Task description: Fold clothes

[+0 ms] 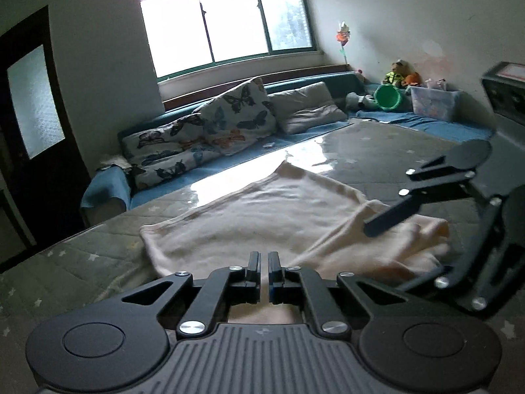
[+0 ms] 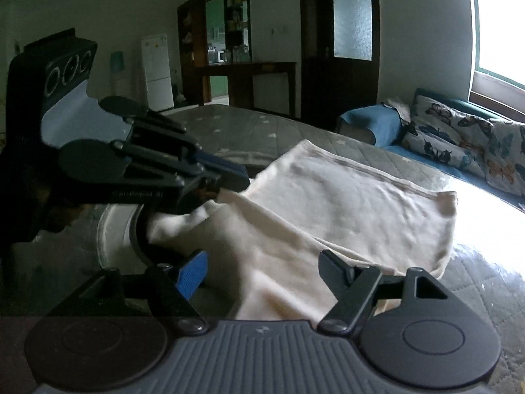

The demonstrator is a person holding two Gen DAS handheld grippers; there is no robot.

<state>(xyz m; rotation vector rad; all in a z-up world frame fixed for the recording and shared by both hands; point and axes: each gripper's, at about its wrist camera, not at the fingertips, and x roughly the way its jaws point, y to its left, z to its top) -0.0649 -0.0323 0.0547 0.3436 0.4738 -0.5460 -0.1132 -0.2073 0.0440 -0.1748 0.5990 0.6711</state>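
A cream cloth garment [image 1: 262, 216] lies spread on the grey quilted mattress [image 1: 82, 262], with a bunched fold at its near right. It also shows in the right wrist view [image 2: 344, 203]. My left gripper [image 1: 264, 272] is shut on the garment's near edge; in the right wrist view [image 2: 229, 177] it pinches a corner and lifts it. My right gripper [image 2: 262, 272] is open, its jaws wide over the bunched fold. It shows at the right of the left wrist view [image 1: 387, 220].
Butterfly-print pillows [image 1: 203, 131] and a beige pillow [image 1: 308, 105] lie along a blue bench under the window. A green bucket [image 1: 388, 97], toys and a clear storage box [image 1: 433, 101] sit in the far right corner. A dark door [image 2: 347, 42] and a fridge [image 2: 157, 69] stand beyond the mattress.
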